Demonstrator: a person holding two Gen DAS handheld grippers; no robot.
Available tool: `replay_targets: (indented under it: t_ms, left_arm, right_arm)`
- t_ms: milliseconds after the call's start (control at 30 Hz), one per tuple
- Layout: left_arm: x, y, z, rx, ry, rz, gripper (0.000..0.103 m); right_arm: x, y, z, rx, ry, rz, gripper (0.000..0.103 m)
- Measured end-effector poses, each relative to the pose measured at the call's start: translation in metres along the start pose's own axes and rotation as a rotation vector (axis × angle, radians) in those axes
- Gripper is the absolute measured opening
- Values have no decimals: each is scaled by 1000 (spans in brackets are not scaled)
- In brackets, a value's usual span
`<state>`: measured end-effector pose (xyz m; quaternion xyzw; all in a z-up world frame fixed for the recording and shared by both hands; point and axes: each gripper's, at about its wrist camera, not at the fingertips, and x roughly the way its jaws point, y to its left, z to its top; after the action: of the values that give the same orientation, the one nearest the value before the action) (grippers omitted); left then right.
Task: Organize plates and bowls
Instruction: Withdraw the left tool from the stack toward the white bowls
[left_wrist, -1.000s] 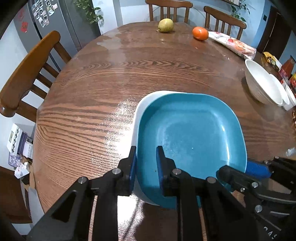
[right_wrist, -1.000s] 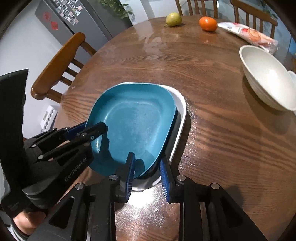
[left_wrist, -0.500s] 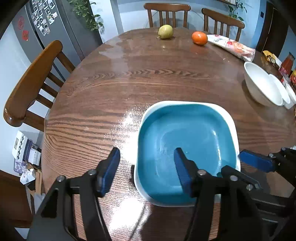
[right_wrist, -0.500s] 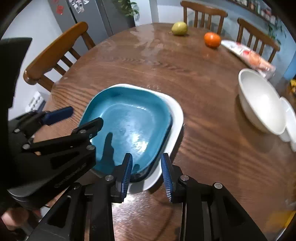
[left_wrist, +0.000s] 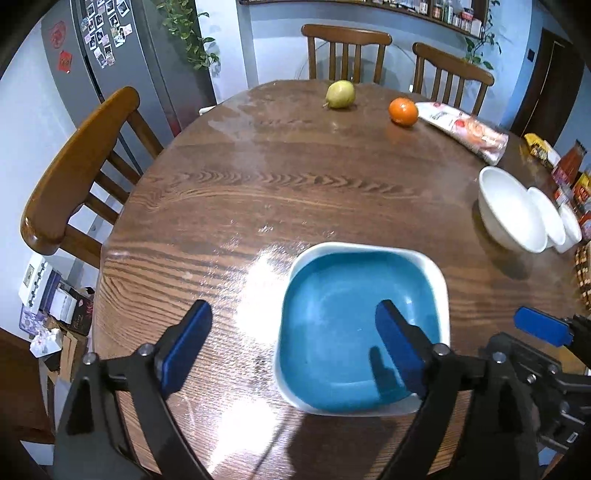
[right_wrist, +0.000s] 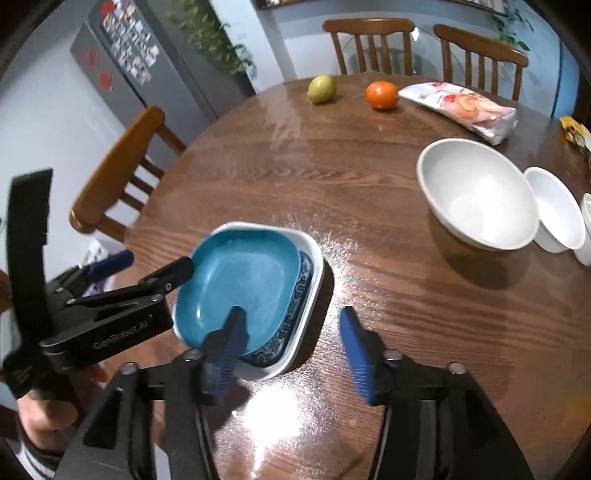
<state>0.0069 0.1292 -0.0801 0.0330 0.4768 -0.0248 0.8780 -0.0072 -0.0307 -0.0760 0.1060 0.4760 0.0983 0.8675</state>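
Both tools wide, blue plate (left_wrist: 351, 325) stacked

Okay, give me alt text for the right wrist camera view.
Open right tongs hover over a teal plate stacked in a white dish on a round wooden table. The left tongs reach in from the left; white bowls, a pear and an orange sit beyond.

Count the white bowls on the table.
3: large white bowl at the table's right side, medium white bowl beside it, small white bowl cut off at the edge; more may be hidden.
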Motion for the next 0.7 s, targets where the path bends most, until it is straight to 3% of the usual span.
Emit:
replay_targets:
  t_ms: [100, 267, 700]
  left_arm:
    - [-6, -8, 3, -3, -11, -34, 101]
    - [-8, -27, 7, 23, -9, -108, 102]
    - [-15, -69, 21, 71, -34, -196, 102]
  right_arm:
    - [-15, -8, -2, 28, -29, 6, 62]
    - [-35, -31, -8, 109, -89, 11, 71]
    - [-69, -99, -37, 329, -152, -6, 72]
